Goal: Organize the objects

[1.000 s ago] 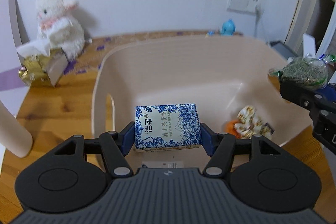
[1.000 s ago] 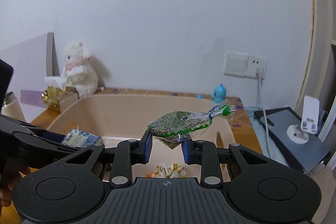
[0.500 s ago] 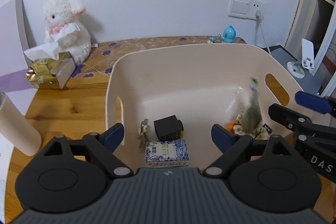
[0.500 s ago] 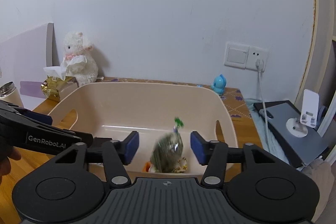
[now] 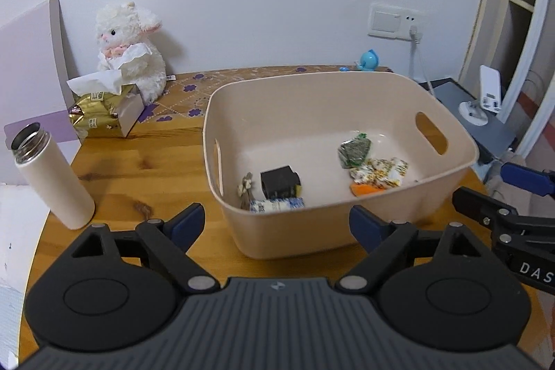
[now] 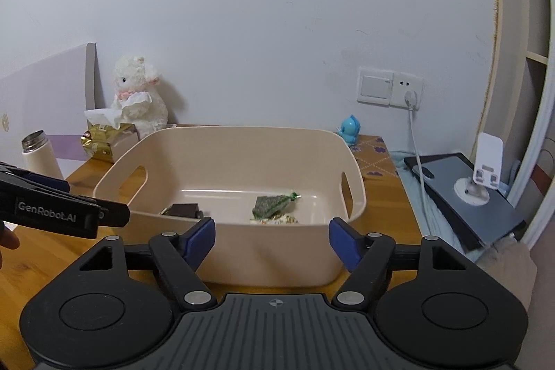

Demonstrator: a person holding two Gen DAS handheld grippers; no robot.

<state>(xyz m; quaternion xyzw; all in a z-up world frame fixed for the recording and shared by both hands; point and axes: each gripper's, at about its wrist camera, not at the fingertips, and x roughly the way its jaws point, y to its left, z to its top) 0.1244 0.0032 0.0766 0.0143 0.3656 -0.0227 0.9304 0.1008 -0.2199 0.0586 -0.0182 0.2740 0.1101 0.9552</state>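
Observation:
A beige plastic bin [image 5: 451, 169] [image 6: 229, 241] stands on the wooden table. Inside lie a blue-and-white tissue pack [image 5: 277, 205], a small black box [image 5: 280, 182] [image 6: 182, 209], a green snack bag [image 5: 354, 151] [image 6: 272, 204], a yellow-patterned wrapper [image 5: 380, 171] and an orange packet [image 5: 367, 189]. My left gripper [image 5: 275, 226] is open and empty, held back before the bin's near wall. My right gripper [image 6: 271, 243] is open and empty too, in front of the bin's near side; it also shows at the right edge of the left wrist view.
A white plush lamb [image 5: 130, 49] and a gold tissue box [image 5: 107, 117] sit at the back left. An open white flask [image 5: 52, 175] stands at the table's left edge. A blue bird toy [image 5: 369, 60], wall socket with cable [image 5: 412, 33], and tablet with white stand [image 6: 482, 175] lie right.
My left gripper let go of the tissue pack and my right gripper let go of the green snack bag; both now lie in the bin. Both grippers opened and pulled back toward me.

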